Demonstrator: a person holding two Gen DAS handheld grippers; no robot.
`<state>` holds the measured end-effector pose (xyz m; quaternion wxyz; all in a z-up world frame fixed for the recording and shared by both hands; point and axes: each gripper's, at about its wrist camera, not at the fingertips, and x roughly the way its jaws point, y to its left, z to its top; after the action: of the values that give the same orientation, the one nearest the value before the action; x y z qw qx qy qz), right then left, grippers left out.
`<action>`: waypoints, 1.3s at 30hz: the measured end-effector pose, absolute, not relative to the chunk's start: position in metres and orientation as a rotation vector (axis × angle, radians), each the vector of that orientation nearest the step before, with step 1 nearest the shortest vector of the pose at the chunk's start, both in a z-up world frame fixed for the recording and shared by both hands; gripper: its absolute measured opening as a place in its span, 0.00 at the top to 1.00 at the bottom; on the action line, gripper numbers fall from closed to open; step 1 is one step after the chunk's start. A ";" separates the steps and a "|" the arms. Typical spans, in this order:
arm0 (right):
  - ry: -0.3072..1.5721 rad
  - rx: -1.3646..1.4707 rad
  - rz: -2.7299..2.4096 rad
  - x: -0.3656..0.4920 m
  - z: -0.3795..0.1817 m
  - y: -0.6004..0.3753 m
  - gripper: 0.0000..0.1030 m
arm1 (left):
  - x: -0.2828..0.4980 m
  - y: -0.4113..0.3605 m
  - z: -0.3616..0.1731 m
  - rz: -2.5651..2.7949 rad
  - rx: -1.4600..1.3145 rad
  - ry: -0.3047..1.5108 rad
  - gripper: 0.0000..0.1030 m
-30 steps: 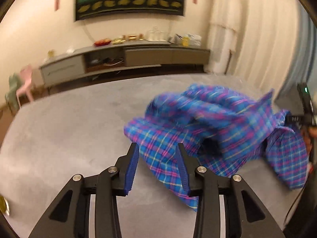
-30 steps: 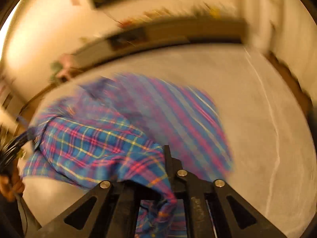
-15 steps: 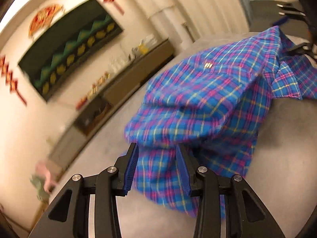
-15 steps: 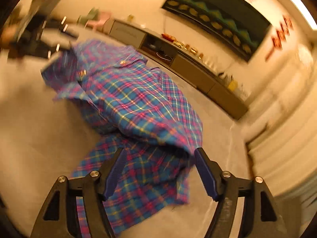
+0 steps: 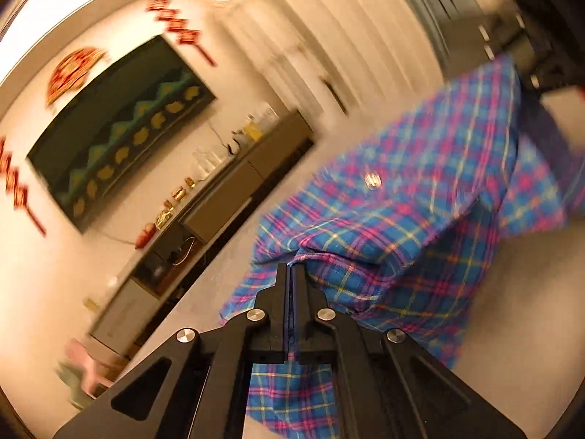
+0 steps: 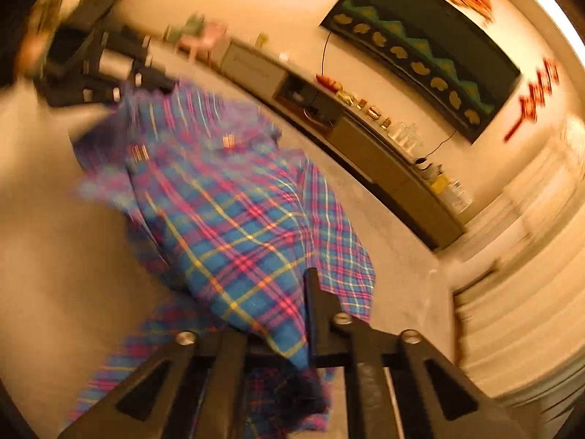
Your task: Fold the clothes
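Note:
A blue, pink and yellow plaid shirt (image 5: 402, 226) hangs stretched between my two grippers above the grey surface (image 5: 519, 292). My left gripper (image 5: 291, 272) is shut on a folded edge of the shirt. In the right wrist view the shirt (image 6: 234, 219) drapes over my right gripper (image 6: 298, 285); one finger (image 6: 314, 292) shows and the cloth hides the other, pinched at the jaws. The other gripper shows at the far end of the shirt in each view, blurred.
A long low cabinet (image 5: 226, 205) with small items stands along the wall beyond the grey surface. A dark picture (image 5: 120, 131) and red ornaments hang above it. Pale curtains (image 5: 347, 36) are on the right. A pink child's chair (image 6: 204, 36) stands by the cabinet.
Both grippers were open half a second ago and have closed on the shirt's edges. The shirt has lifted and spread between them; both views are tilted and blurred from motion.

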<state>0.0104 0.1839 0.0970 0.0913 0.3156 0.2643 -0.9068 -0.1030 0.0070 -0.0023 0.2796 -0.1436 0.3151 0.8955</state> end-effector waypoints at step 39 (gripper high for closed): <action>-0.562 1.288 -2.500 0.042 0.056 0.227 0.96 | -0.194 0.012 -0.013 2.419 -1.043 0.354 1.00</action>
<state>0.0422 0.2273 0.0560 0.1364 0.4449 -0.1940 -0.8636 -0.1940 0.0122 -0.0129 0.2395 -0.3812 0.1294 0.8835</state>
